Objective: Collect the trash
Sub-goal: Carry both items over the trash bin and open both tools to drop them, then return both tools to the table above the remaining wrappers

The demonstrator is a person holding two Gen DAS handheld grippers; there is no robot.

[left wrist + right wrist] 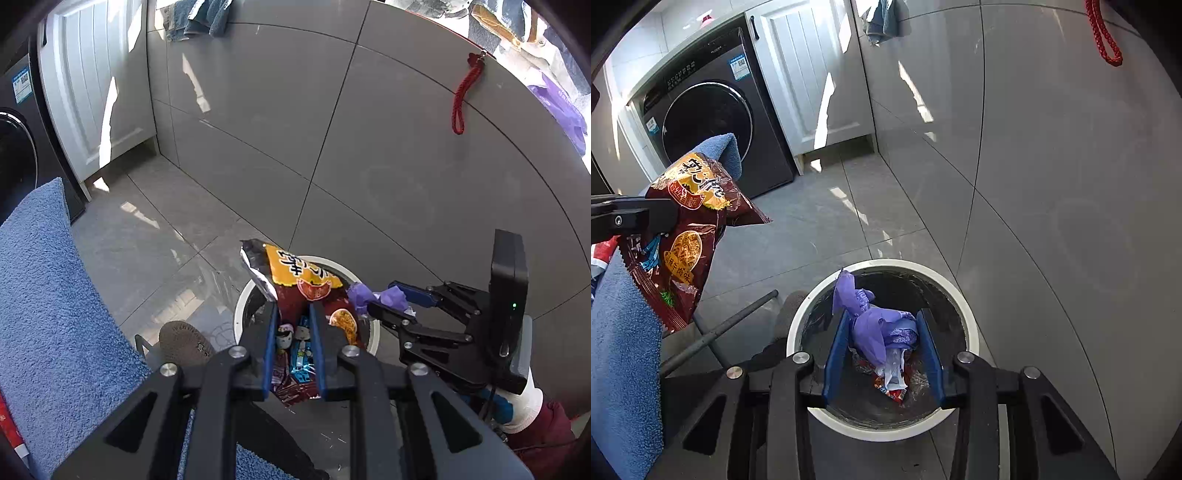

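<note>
My left gripper (293,310) is shut on a dark red snack bag (295,280) with a yellow top, which stands up between the blue pads. In the right wrist view that gripper (665,216) holds the bag (687,236) up at the left, beside and above the bin. A round bin with a white rim (239,306) stands on the grey floor below. My right gripper (884,314) is shut on crumpled purple plastic (871,325) directly over the bin's rim (886,263) and mouth. The left wrist view shows it (384,295) at the right with the purple plastic (364,297).
Red and white wrappers (892,387) lie in the bin. A blue towel (48,295) hangs at the left, a brown slipper (184,341) lies by the bin. A washing machine (709,122), a white cabinet (812,74) and a grey tiled wall (1052,184) bound the floor.
</note>
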